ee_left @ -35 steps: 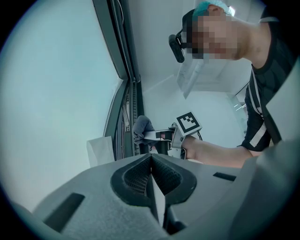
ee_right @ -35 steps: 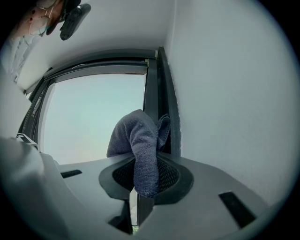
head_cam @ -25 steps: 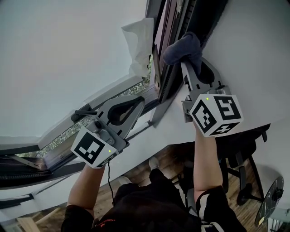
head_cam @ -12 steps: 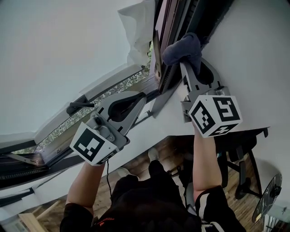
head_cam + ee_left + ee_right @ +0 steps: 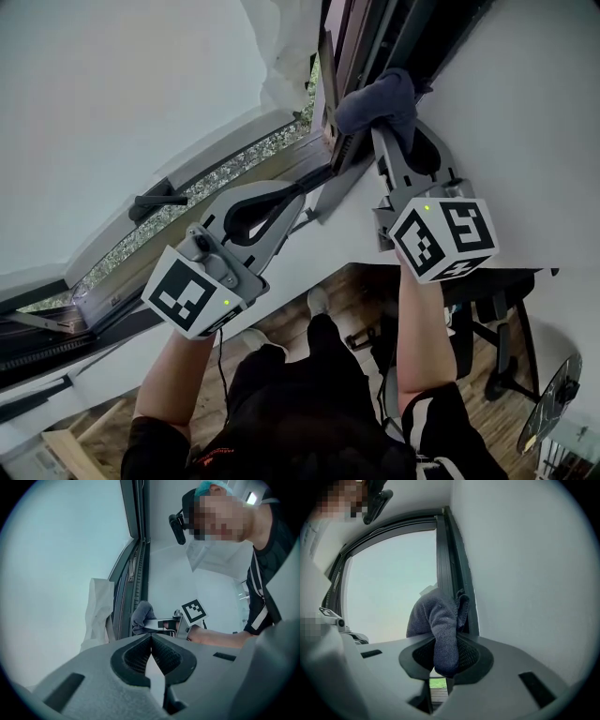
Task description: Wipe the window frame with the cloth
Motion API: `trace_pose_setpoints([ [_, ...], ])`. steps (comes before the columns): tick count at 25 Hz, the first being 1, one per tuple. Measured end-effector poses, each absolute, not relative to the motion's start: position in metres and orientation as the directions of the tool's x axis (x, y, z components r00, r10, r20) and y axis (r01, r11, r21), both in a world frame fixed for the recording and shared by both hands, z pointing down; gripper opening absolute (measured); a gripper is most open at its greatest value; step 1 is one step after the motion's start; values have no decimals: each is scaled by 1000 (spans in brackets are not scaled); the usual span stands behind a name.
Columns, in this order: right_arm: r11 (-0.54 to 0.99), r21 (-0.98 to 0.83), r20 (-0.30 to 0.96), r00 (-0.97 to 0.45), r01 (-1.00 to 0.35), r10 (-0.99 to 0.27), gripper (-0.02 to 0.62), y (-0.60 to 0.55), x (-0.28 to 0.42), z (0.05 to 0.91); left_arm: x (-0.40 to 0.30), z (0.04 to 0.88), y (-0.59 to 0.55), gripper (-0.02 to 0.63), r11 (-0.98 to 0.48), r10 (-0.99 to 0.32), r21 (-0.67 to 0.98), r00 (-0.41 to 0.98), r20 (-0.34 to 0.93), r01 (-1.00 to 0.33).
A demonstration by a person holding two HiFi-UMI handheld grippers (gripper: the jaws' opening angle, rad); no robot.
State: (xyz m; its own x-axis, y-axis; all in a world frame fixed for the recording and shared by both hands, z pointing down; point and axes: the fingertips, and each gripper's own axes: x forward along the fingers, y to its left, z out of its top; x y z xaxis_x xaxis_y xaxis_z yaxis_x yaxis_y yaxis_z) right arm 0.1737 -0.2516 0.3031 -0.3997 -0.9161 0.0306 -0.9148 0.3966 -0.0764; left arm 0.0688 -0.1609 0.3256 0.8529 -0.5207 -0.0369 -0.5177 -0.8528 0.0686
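We look steeply down along a pale wall at an open window. Our right gripper [image 5: 386, 129], in the upper middle of the head view, has its jaws clamped on a dark blue cloth [image 5: 380, 94]. The bunched cloth is pressed against the dark window frame [image 5: 361, 52]. In the right gripper view the cloth [image 5: 438, 620] hangs between the jaws at centre, its upper part against the frame's upright [image 5: 454, 573].

Our left gripper [image 5: 298, 199] sits at centre left of the head view, near the frame's lower rail. Its jaws are closed together on nothing [image 5: 151, 641]. A white sheet [image 5: 291, 42] hangs at the top, just left of the frame.
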Motion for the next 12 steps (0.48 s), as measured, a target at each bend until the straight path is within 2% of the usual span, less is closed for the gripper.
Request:
trace_pose_setpoints([
  [12,392,-129,97,-405,-911,-909,60,-254,176,365,71,364,-165,20,-846,-522,120,853,12,-520],
])
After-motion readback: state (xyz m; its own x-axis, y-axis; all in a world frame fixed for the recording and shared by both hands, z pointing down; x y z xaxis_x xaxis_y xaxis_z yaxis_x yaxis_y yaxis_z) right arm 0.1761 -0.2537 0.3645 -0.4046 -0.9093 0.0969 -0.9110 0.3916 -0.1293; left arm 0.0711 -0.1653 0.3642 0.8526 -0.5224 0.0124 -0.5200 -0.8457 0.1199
